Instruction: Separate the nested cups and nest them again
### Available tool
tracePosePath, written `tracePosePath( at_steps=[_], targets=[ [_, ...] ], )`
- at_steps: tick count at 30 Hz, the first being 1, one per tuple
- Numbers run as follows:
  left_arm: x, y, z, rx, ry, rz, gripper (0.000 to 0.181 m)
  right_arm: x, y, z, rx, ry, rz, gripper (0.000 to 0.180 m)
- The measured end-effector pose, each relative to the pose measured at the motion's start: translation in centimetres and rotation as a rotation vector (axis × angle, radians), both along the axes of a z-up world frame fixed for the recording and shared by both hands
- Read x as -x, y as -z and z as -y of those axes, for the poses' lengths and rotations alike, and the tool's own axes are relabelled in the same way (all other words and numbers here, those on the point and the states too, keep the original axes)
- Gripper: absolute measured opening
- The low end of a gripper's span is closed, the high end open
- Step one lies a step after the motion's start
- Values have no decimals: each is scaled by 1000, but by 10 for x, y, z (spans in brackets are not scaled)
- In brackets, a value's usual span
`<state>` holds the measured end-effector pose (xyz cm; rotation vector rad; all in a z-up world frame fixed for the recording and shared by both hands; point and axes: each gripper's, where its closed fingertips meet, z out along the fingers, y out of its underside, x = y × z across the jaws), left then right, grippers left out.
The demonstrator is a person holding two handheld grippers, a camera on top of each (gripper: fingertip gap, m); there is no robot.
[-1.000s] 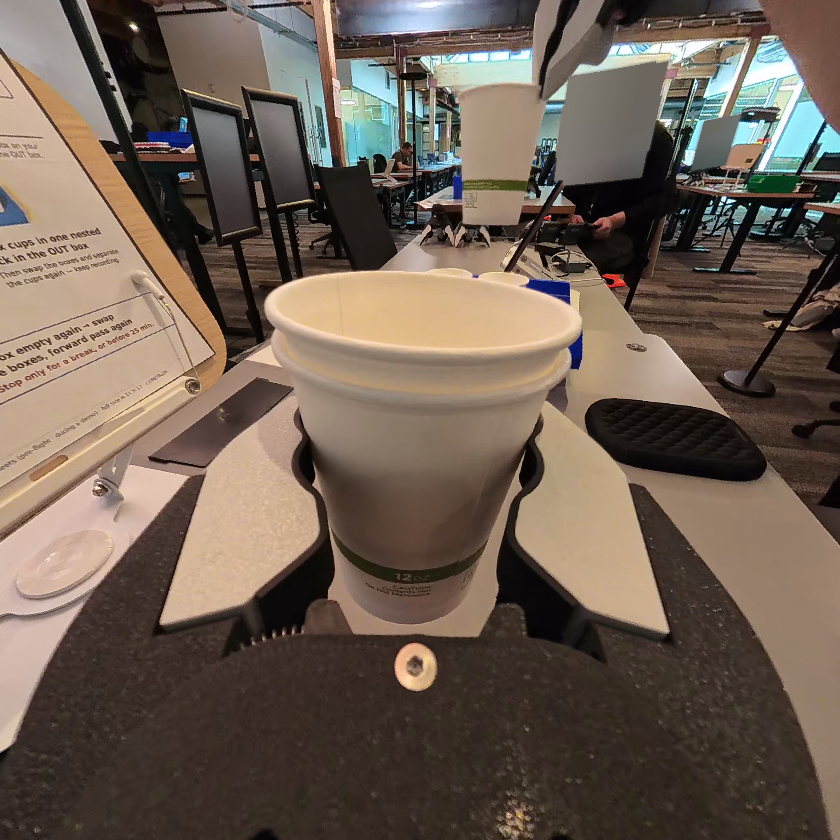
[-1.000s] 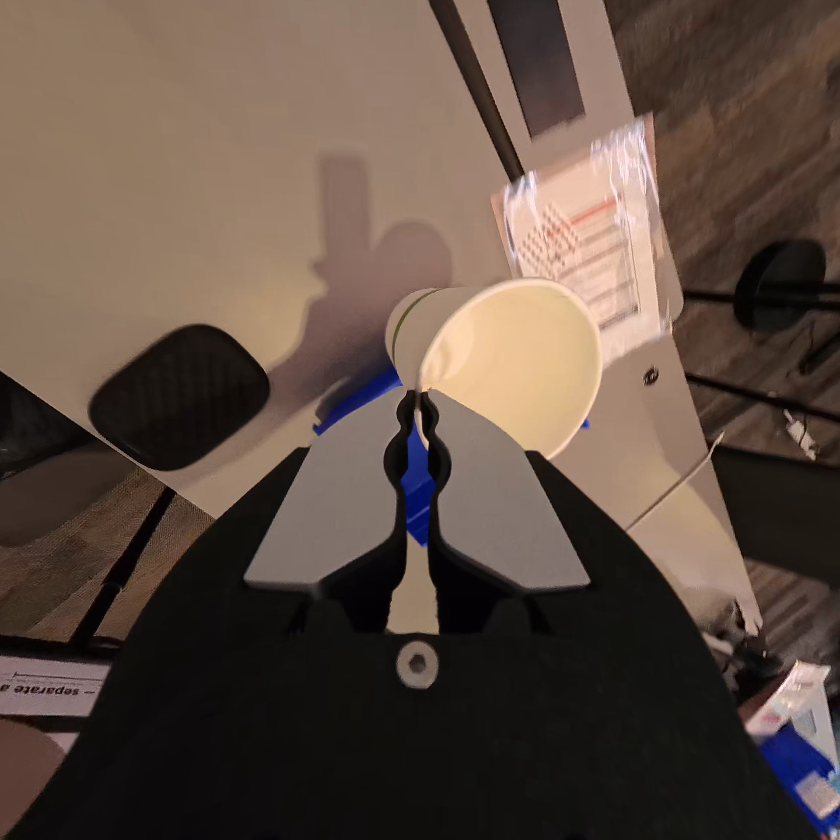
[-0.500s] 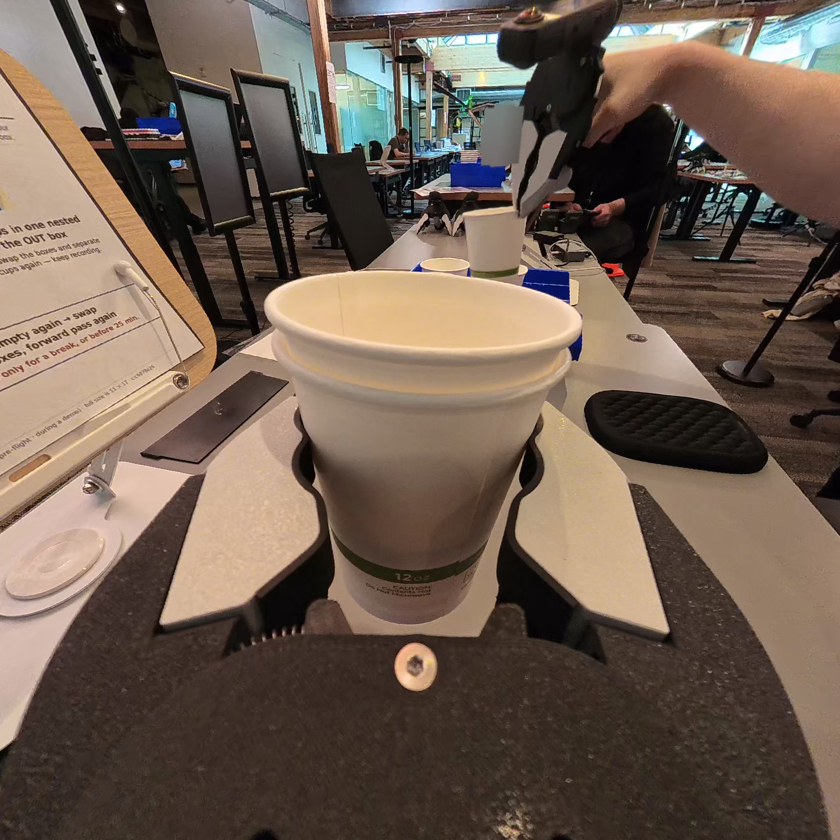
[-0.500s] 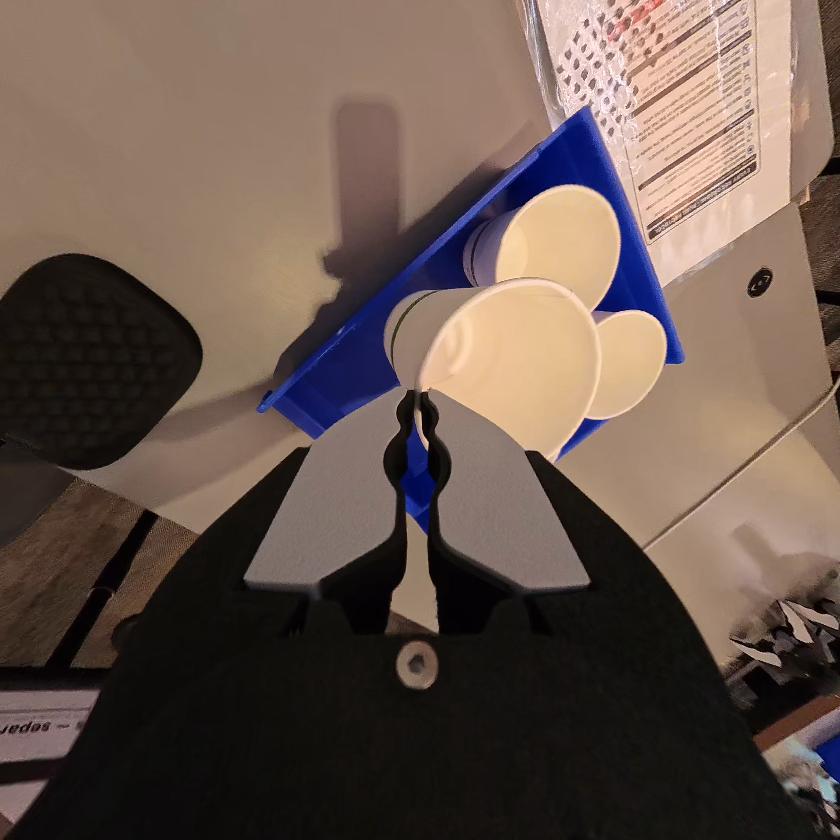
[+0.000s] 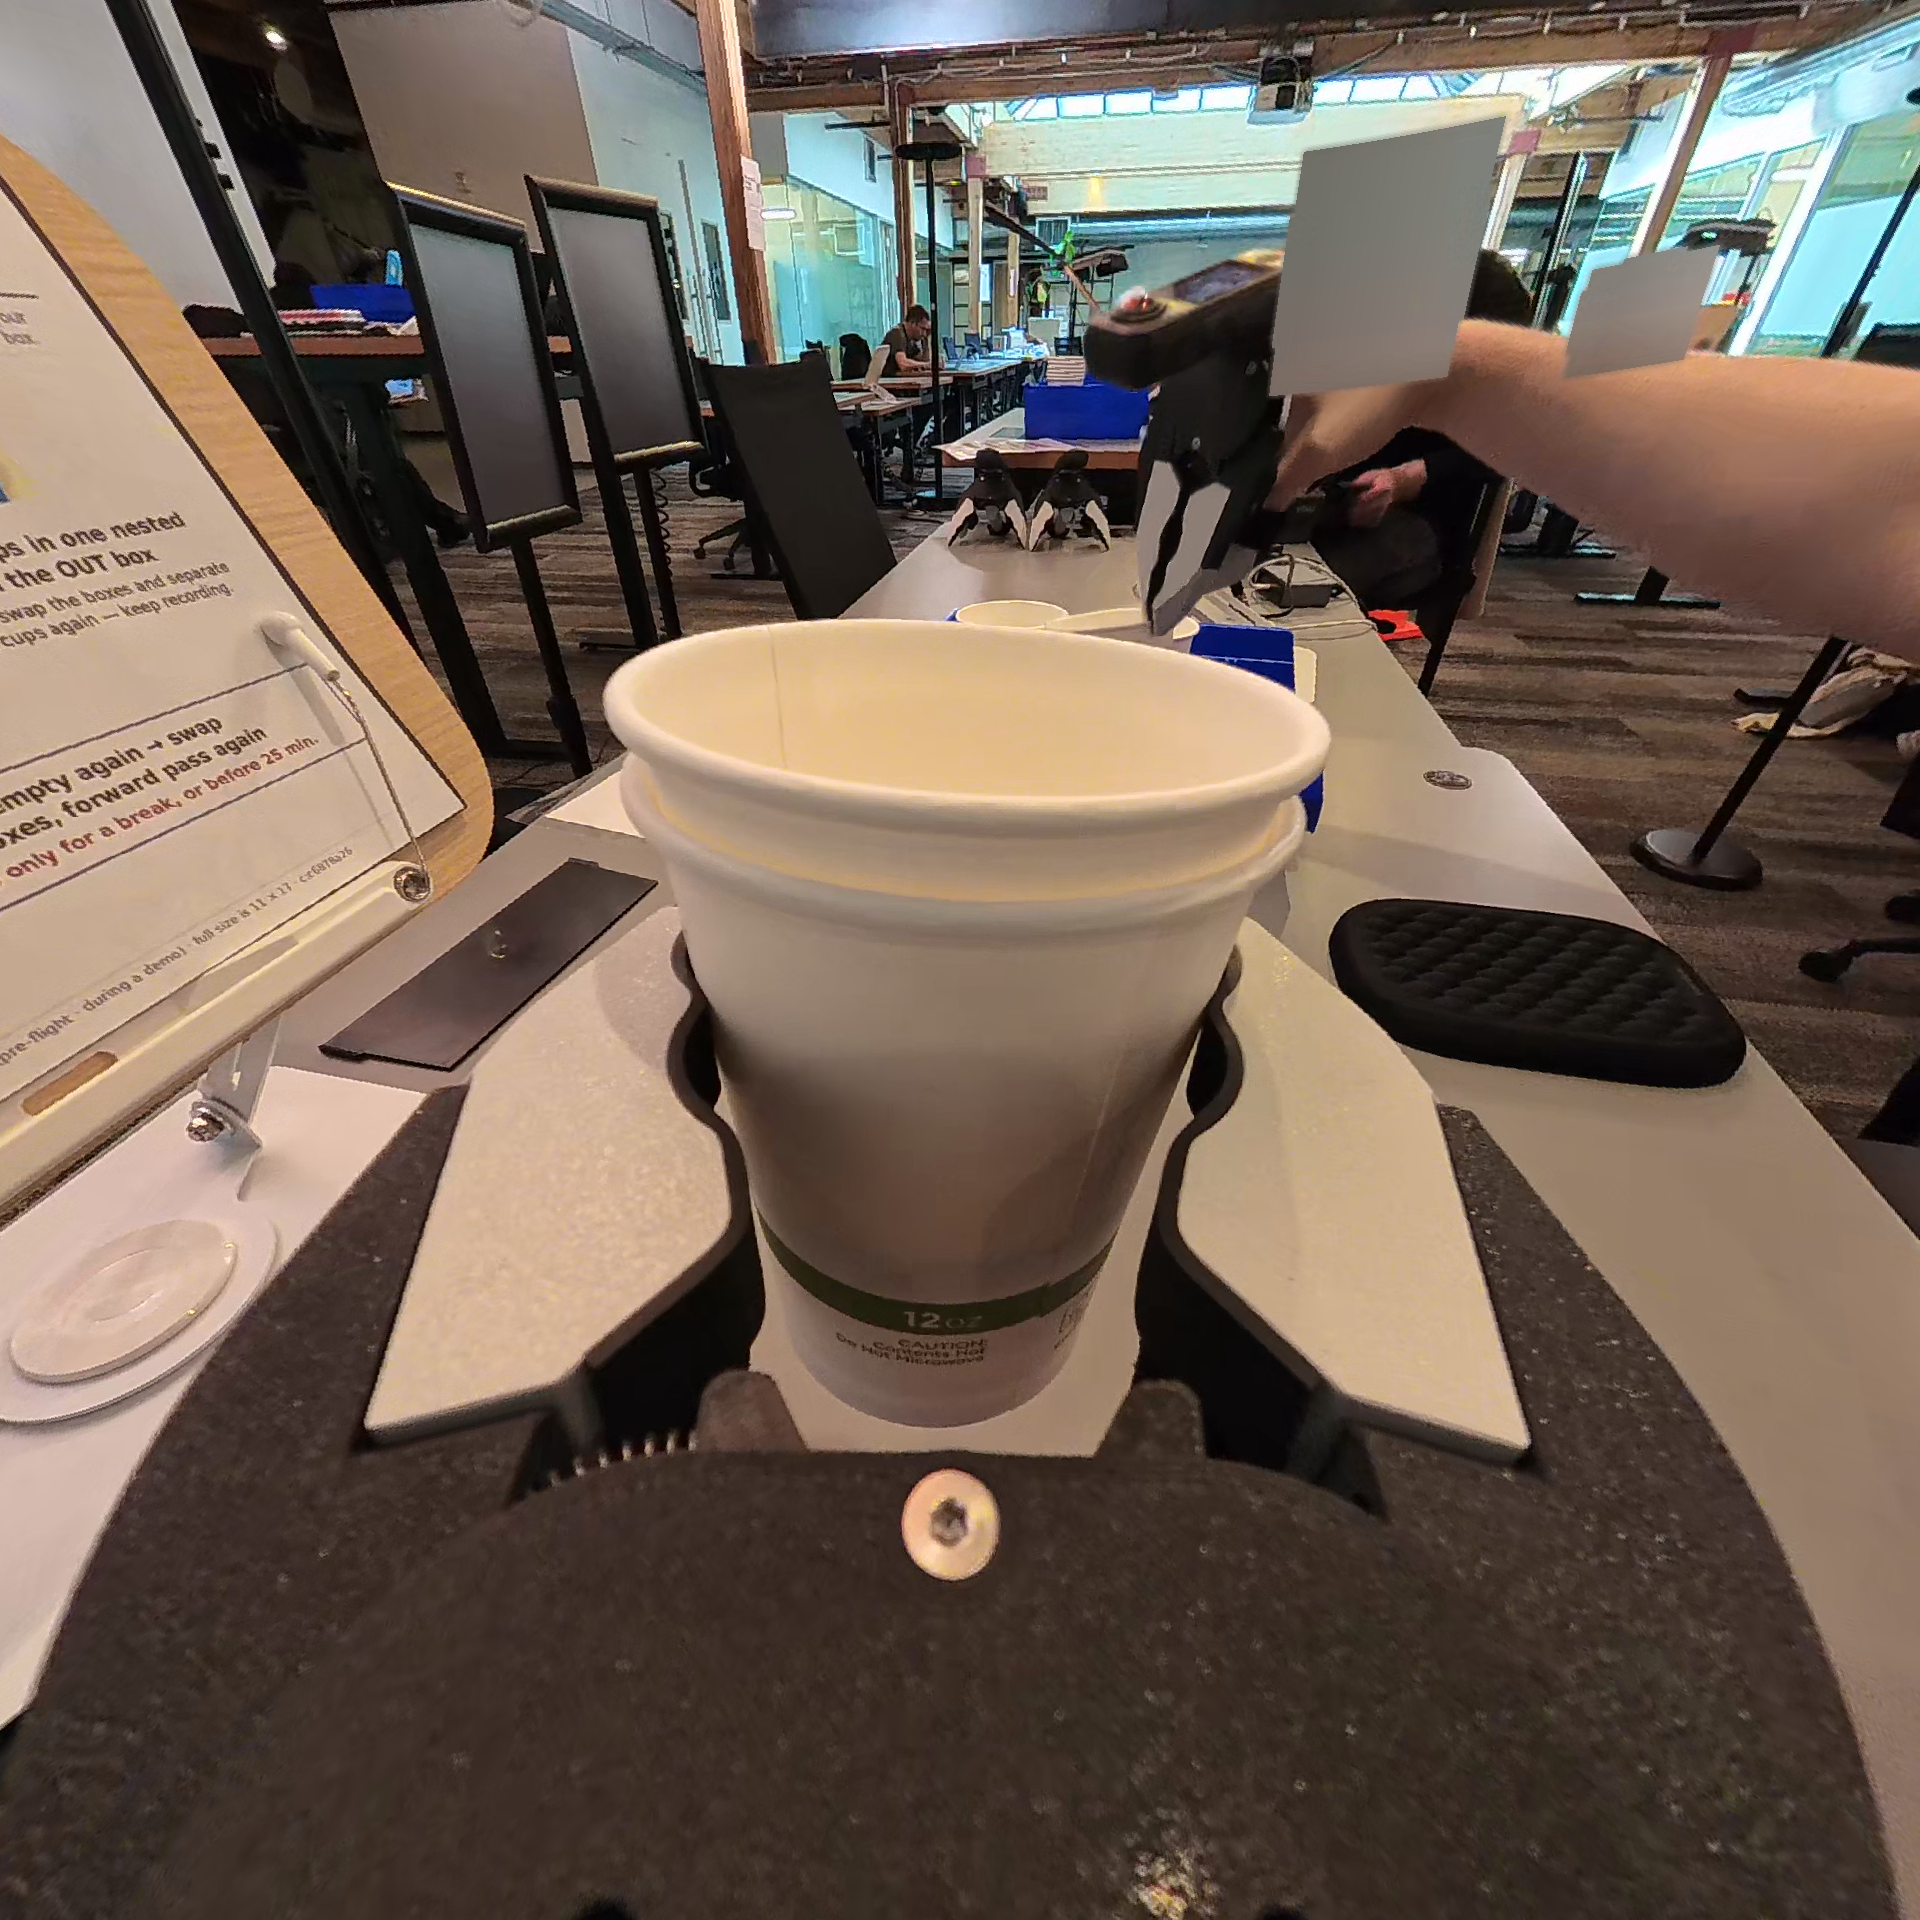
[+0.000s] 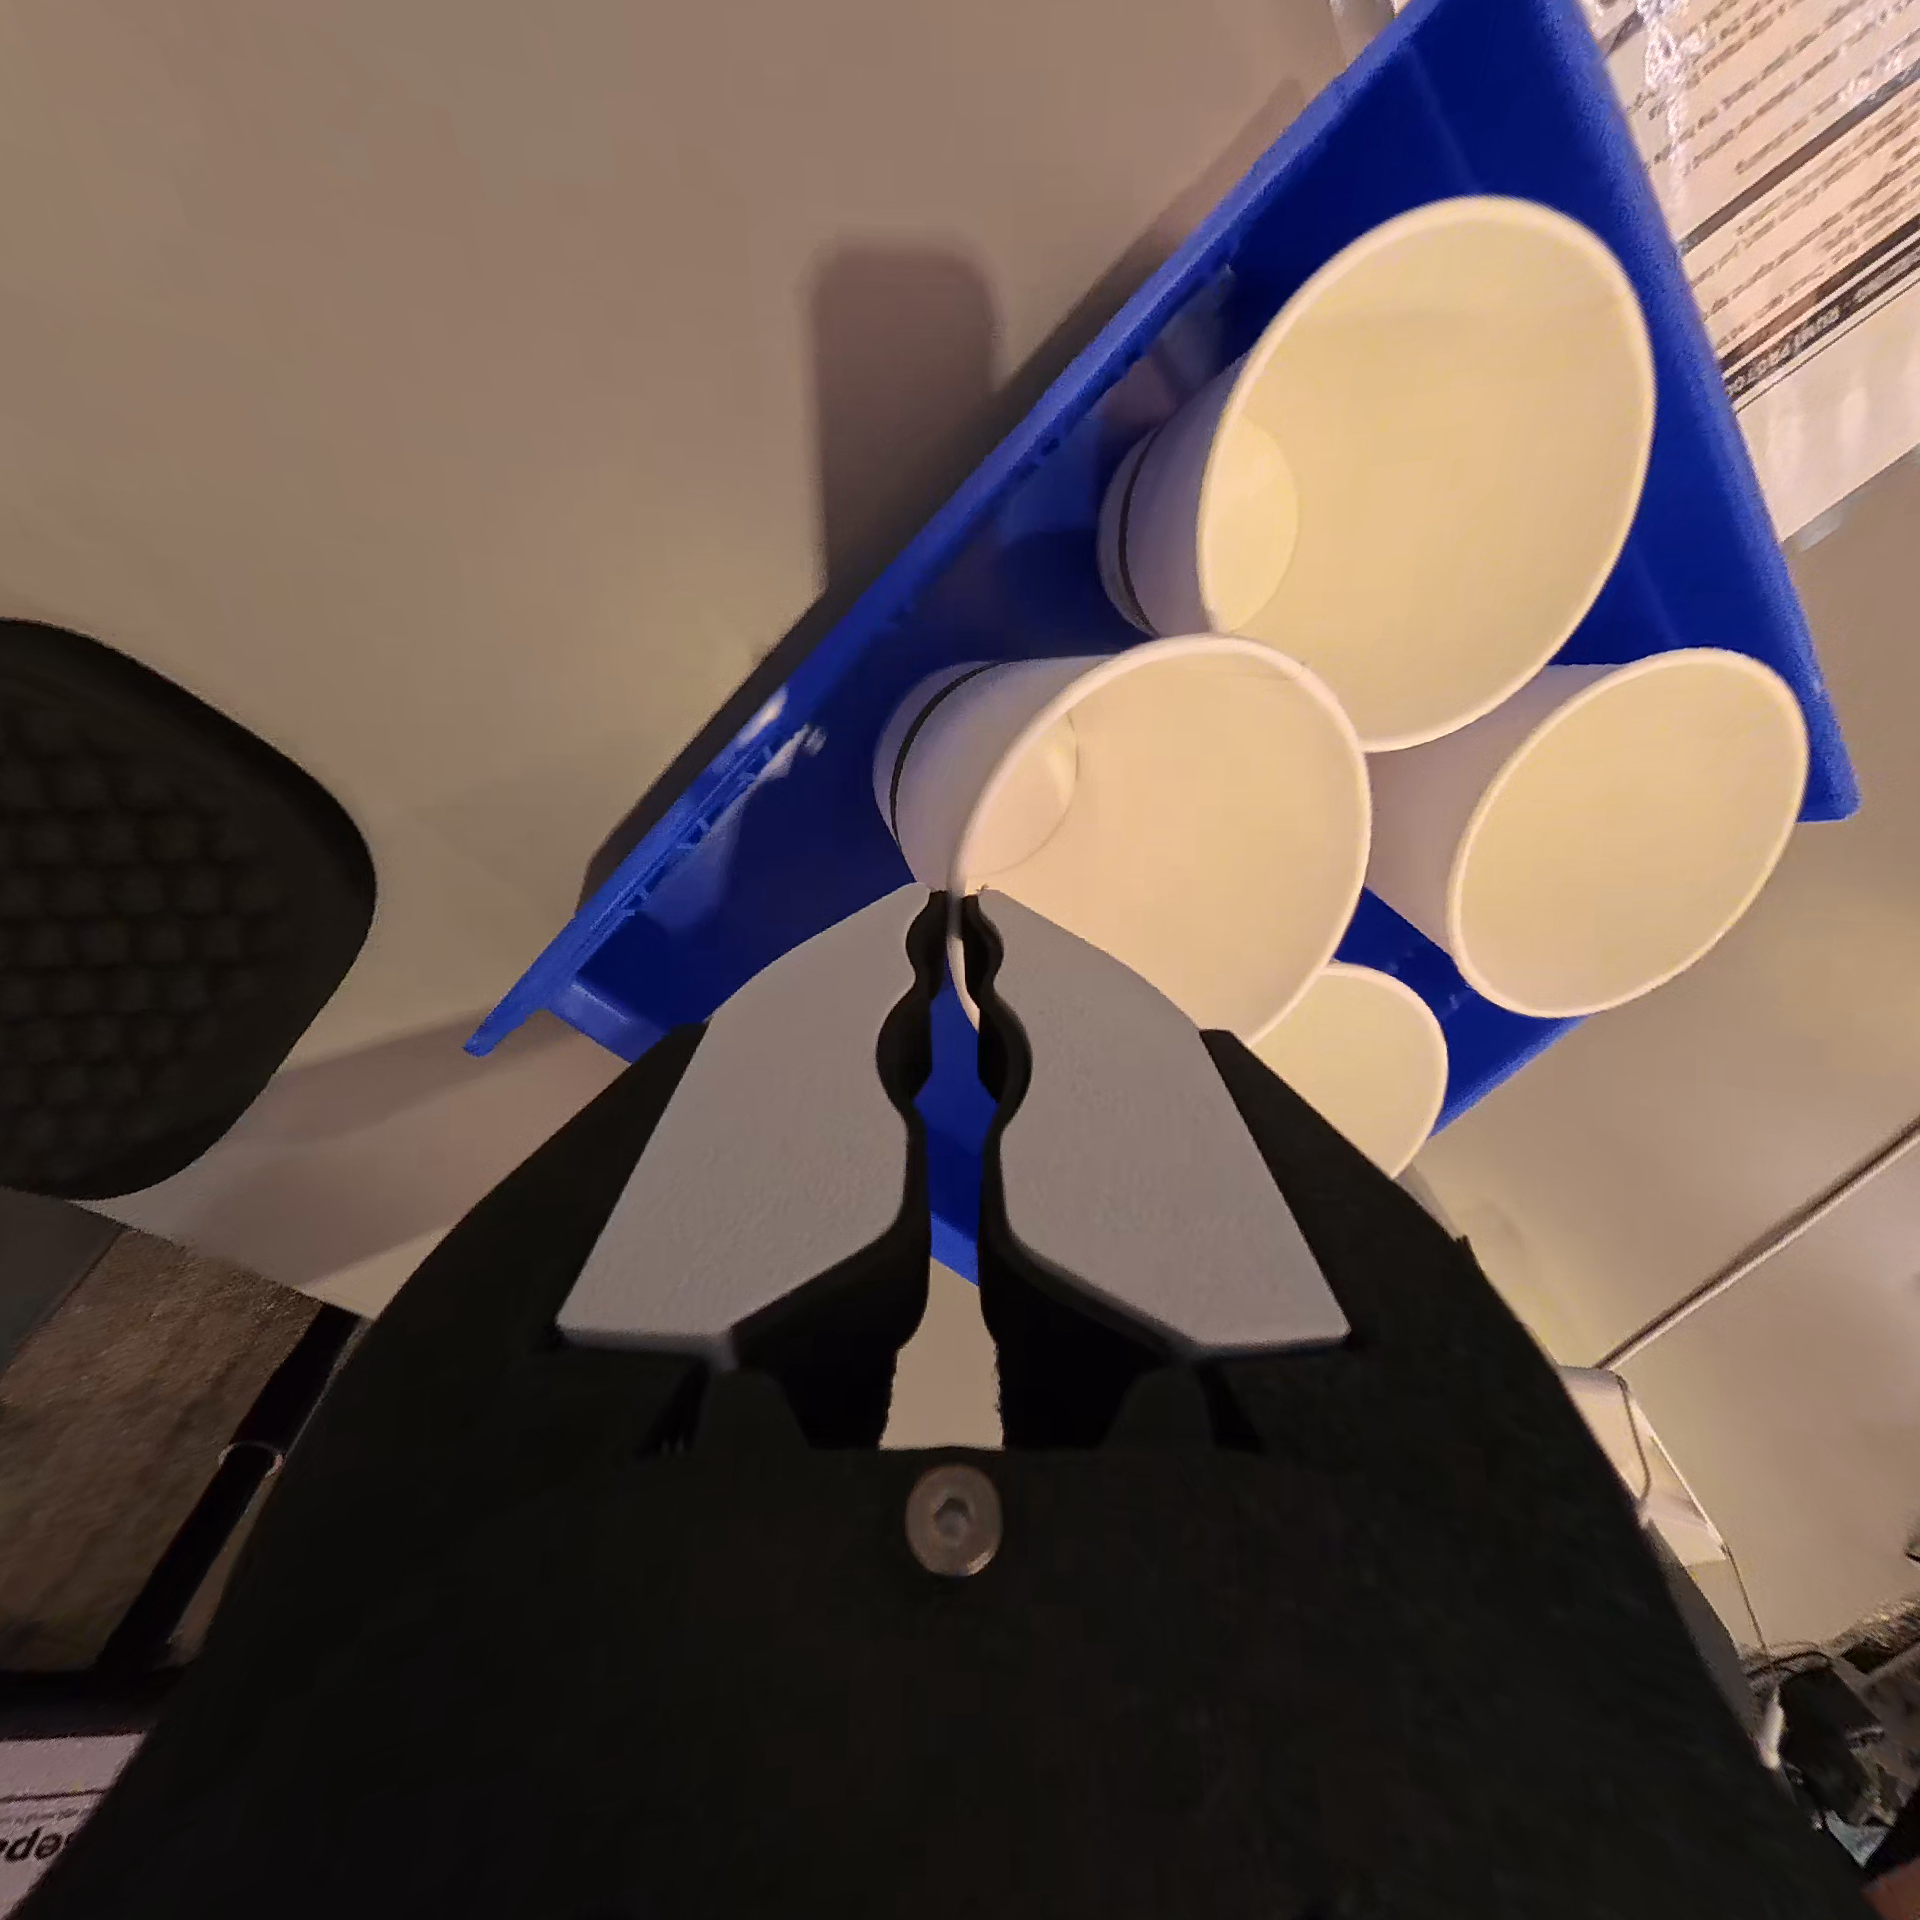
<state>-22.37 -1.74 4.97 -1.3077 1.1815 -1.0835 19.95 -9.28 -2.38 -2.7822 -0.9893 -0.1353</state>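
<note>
We find the left tool [image 5: 961, 1049] clamped around the waist of a nested stack [image 5: 961, 914] of white paper cups, two rims showing one above the other, held upright just above the tabletop [image 5: 1621, 1226]; we judge this grip steadies the stack so that the next cup can be drawn out from the top. The stack sits deep between the left tool's fingers [image 5: 582, 1195], its base close to the hinge. The right tool [image 6: 954, 902], almost fully closed, pinches the rim of a single cup [image 6: 1164, 831] and holds it inside the blue bin [image 6: 1496, 125], evidently to set it down apart from its fellows. That cup hangs from the fingertips, mouth toward the camera, base toward the bin floor. Three other loose cups [image 6: 1434, 457] stand beside it in the bin, close together. Whether the pinched cup already touches the bin floor we cannot tell. In the left wrist view the right tool [image 5: 1174, 597] appears well beyond the stack, tips down at the bin.
</note>
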Motion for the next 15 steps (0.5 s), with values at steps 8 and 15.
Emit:
tracePosePath(
  at_steps=[8,15],
  targets=[
    [0,1,-1,2,-2,-1,90,0,15,2,-1,-15,12,3],
    [-1,0,0,0,1,0,90,0,17,5,-33,-38,56,3]
  ],
)
